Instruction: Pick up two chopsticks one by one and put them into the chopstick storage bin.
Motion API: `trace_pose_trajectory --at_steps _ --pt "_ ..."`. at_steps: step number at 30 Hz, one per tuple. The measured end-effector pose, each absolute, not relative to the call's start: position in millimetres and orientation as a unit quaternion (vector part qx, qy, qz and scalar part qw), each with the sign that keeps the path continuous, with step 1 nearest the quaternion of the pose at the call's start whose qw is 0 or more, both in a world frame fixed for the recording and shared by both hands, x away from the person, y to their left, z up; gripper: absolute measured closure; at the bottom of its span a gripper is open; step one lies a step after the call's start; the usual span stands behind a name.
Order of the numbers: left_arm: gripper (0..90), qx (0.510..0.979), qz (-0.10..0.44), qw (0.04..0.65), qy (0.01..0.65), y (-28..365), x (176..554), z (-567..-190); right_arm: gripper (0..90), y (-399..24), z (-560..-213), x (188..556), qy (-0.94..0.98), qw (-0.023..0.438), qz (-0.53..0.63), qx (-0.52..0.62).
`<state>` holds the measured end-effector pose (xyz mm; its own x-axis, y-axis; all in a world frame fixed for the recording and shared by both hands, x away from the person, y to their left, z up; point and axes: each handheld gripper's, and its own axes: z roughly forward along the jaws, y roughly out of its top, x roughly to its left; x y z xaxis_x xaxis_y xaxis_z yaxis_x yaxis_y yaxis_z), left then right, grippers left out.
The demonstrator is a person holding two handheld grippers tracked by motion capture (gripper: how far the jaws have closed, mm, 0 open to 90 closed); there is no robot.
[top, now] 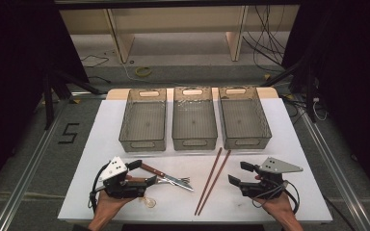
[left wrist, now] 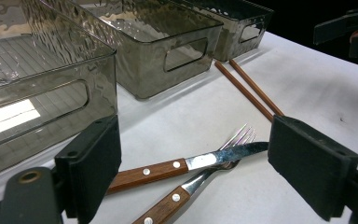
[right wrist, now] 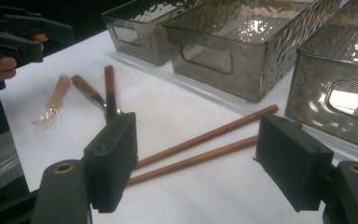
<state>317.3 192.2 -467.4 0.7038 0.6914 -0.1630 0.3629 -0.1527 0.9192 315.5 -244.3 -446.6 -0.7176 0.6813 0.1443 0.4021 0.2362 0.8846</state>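
Left gripper (top: 143, 173) hovers low over the white table (top: 289, 144), jaws apart and empty; the knife (left wrist: 186, 164) and fork (left wrist: 200, 179) lie crossed just ahead of it, wooden handles toward the jaws. Right gripper (top: 240, 174), jaws also apart and empty, faces the two chopsticks (right wrist: 200, 147), which lie side by side between knife and right gripper. Both hands enter from the near table edge. The right gripper view adds a pale clear spoon (right wrist: 53, 100) beside the knife. Three grey bins (top: 194, 118) stand beyond.
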Motion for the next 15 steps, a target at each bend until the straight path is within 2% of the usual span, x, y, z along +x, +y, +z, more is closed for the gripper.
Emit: trace_pose_trajectory --at_steps 10,15 --pt "16.6 0.743 0.152 0.545 0.358 194 318 -468 30.3 -238 -435 324 0.821 0.135 0.468 0.299" --pt "16.6 0.742 0.15 0.546 0.359 194 319 -468 30.3 -226 -425 342 0.878 0.098 0.409 0.228"
